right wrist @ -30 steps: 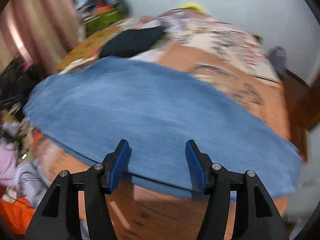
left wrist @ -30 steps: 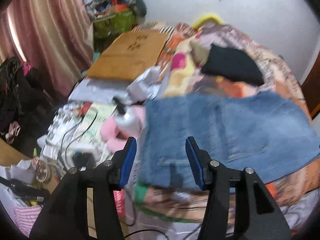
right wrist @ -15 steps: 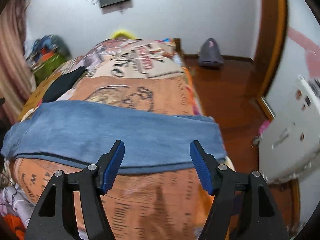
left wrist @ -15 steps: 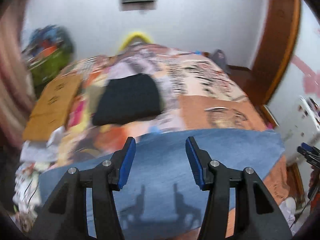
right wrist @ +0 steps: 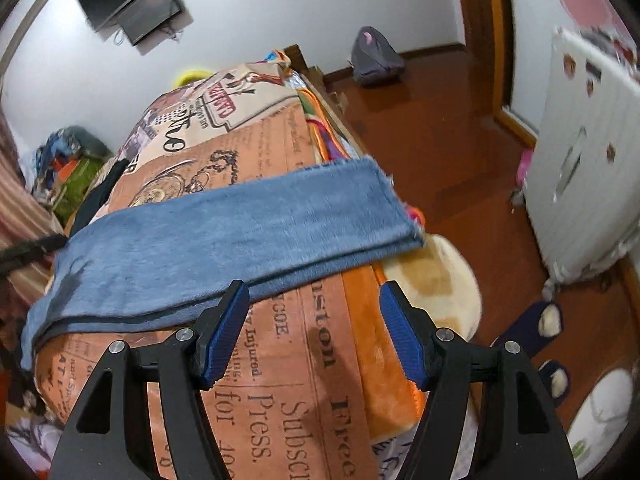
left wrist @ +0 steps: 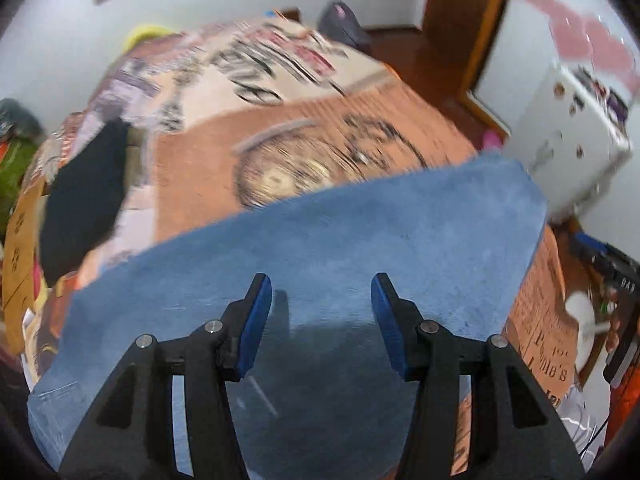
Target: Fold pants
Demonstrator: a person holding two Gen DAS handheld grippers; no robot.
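Both the left gripper [left wrist: 321, 322] and right gripper [right wrist: 314, 330] hover spread wide, holding nothing. The pants [right wrist: 224, 236] (soft, heavyish denim, doubled lengthwise) look best pinched at the frayed hem [right wrist: 400, 204], centre right.

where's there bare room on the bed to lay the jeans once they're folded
Bare blanket lies beyond the jeans, bordered by the dark garment on the left and the bed's right edge. A narrower strip runs along the near edge under the right gripper. The left side looks crowded.
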